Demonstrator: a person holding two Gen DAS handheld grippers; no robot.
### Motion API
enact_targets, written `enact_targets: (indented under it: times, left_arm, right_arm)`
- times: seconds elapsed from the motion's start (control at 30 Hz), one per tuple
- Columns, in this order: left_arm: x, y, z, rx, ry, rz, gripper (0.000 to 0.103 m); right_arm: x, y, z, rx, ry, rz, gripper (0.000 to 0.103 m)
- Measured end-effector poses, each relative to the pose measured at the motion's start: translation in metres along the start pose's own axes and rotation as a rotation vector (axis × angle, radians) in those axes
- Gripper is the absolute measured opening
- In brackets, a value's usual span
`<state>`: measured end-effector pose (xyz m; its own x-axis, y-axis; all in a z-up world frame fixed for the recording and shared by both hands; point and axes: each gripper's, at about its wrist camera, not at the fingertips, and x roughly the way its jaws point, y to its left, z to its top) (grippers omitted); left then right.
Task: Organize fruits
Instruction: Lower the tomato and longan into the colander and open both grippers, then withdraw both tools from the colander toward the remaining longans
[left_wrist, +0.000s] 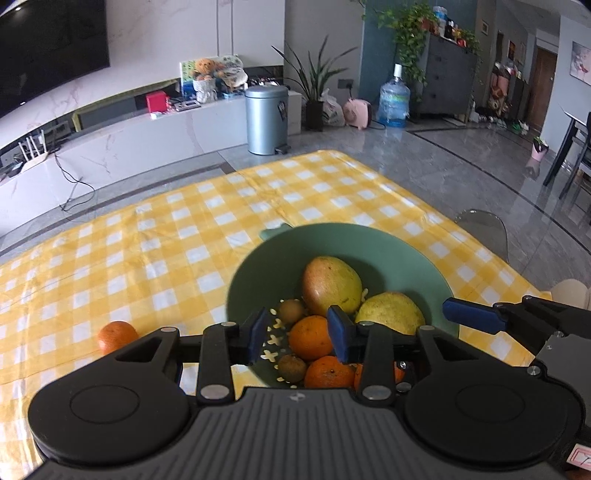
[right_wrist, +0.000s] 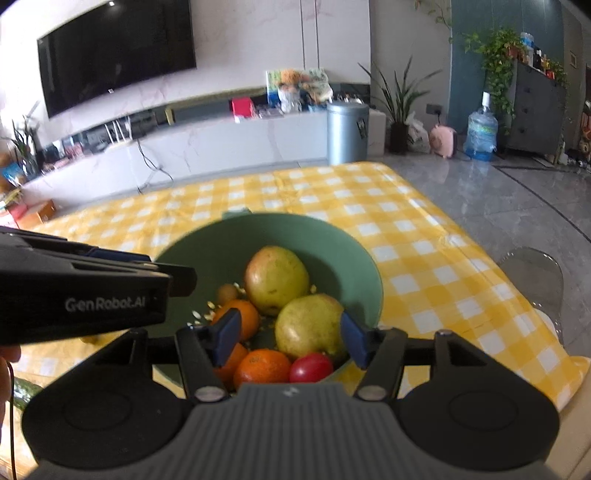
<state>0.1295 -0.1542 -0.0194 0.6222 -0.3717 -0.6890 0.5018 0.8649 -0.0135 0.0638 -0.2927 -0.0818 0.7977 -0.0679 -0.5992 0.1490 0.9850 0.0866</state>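
A green perforated bowl (left_wrist: 388, 251) sits on the yellow checked tablecloth and holds a mango (left_wrist: 330, 284), a yellow pear (left_wrist: 391, 312), several oranges (left_wrist: 312, 338) and small brown fruits (left_wrist: 291, 312). My left gripper (left_wrist: 301, 334) hovers open and empty over the bowl's near rim. One loose orange (left_wrist: 117, 335) lies on the cloth to the left. In the right wrist view the bowl (right_wrist: 332, 236) also shows a red tomato (right_wrist: 311, 367). My right gripper (right_wrist: 290, 338) is open above the pear (right_wrist: 308, 325), holding nothing.
The tablecloth (left_wrist: 166, 240) covers the table, whose far and right edges drop to a grey tiled floor. A green vegetable (right_wrist: 24, 393) lies at the lower left of the right wrist view. A clear chair (right_wrist: 532, 269) stands at the table's right side.
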Motion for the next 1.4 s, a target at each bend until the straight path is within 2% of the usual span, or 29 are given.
enact_targets:
  times: [0.2, 0.5, 0.63, 0.77, 0.97, 1.2, 1.4]
  left_arm:
    - [-0.020, 0.008, -0.001, -0.003, -0.003, 0.032, 0.046]
    - [-0.047, 0.036, -0.010, -0.017, -0.013, 0.054, 0.047]
    - [-0.055, 0.054, -0.018, -0.042, -0.021, 0.064, 0.047]
    - [-0.058, 0.073, -0.028, -0.069, -0.023, 0.085, 0.047]
    - [-0.059, 0.102, -0.045, -0.123, -0.016, 0.090, 0.047]
    - [-0.060, 0.131, -0.061, -0.176, -0.004, 0.093, 0.047]
    - [-0.060, 0.153, -0.067, -0.223, 0.006, 0.091, 0.047]
  right_arm:
    - [-0.009, 0.006, 0.001, -0.024, -0.047, 0.030, 0.064]
    - [-0.025, 0.027, -0.001, -0.068, -0.142, 0.137, 0.064]
    - [-0.028, 0.041, -0.002, -0.089, -0.157, 0.185, 0.064]
    - [-0.027, 0.060, -0.006, -0.119, -0.139, 0.233, 0.062]
    - [-0.024, 0.092, -0.014, -0.191, -0.118, 0.314, 0.050]
    - [-0.002, 0.122, -0.019, -0.238, -0.034, 0.357, 0.041]
    - [0.029, 0.145, -0.012, -0.237, 0.056, 0.382, 0.040]
